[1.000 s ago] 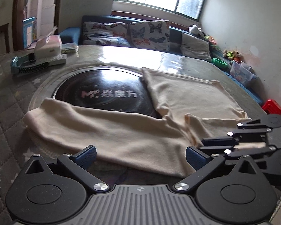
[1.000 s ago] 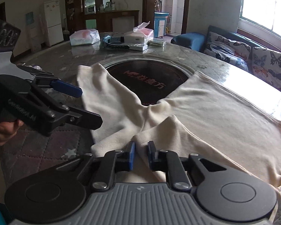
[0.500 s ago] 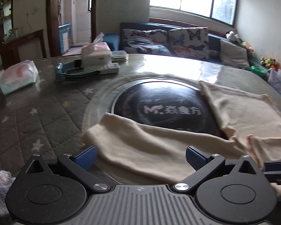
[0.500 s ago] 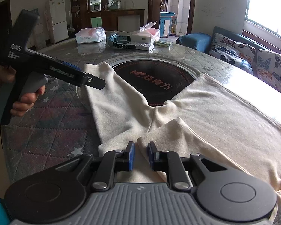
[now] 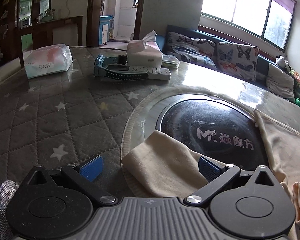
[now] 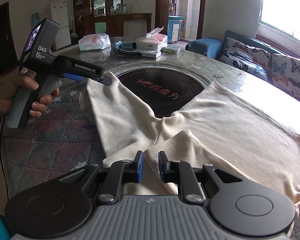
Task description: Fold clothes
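A cream long-sleeved top [image 6: 220, 120] lies spread on the round table, one sleeve [image 6: 114, 108] stretched out to the left. In the left wrist view my left gripper [image 5: 149, 168] is open, with the cuff end of that sleeve [image 5: 162, 164] between its blue pads. The left gripper also shows in the right wrist view [image 6: 104, 79], held by a hand at the cuff. My right gripper [image 6: 151, 166] is nearly shut on a folded edge of the top [image 6: 182, 140] close to me.
A black round centre plate [image 6: 164, 84] with lettering sits in the quilted table cover [image 5: 50, 116]. At the far side lie a wipes pack [image 5: 48, 60], a tissue box [image 5: 145, 50] and a remote [image 5: 144, 73]. A sofa with butterfly cushions [image 5: 220, 54] stands under the window.
My left gripper has swung left along the sleeve to its cuff end, still open. My right gripper has stayed put, clamped on the folded edge.
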A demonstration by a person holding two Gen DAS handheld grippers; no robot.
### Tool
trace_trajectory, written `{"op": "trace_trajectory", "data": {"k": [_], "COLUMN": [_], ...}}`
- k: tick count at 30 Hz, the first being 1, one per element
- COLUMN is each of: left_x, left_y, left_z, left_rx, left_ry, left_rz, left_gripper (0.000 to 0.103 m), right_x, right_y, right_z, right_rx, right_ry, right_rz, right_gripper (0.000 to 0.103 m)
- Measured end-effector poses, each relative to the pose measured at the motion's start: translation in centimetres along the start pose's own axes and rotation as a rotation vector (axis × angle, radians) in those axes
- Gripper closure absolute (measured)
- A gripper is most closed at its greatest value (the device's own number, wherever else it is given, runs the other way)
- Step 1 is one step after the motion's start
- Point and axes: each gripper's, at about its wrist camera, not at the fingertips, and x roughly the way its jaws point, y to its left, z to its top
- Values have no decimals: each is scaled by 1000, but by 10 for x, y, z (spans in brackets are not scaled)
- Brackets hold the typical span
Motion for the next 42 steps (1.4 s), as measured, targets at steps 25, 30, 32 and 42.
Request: {"op": "trace_trajectory", "data": {"k": [25,30,32,42], "left_x": [5,7,6,7], "left_y": [-7,-12,-12,-13], "left_z": [-5,-10,-11,-13], "left_rx": [59,121,124,127], "left_ry": [2,-3,-13,-29], "left_rz": [93,108,104,109], "left_gripper": [0,0,0,0], "right_x": [-6,-8,-8,-9], "right_y": [-6,-6,-6,-6], "right_z": [-6,-6,-7,-9], "right_rx": [30,32,32,39], "right_ry": [-8,-10,-9,-13], "right_rz": [-21,-24,-25,-19], "right_gripper": [85,82,82,80]}}
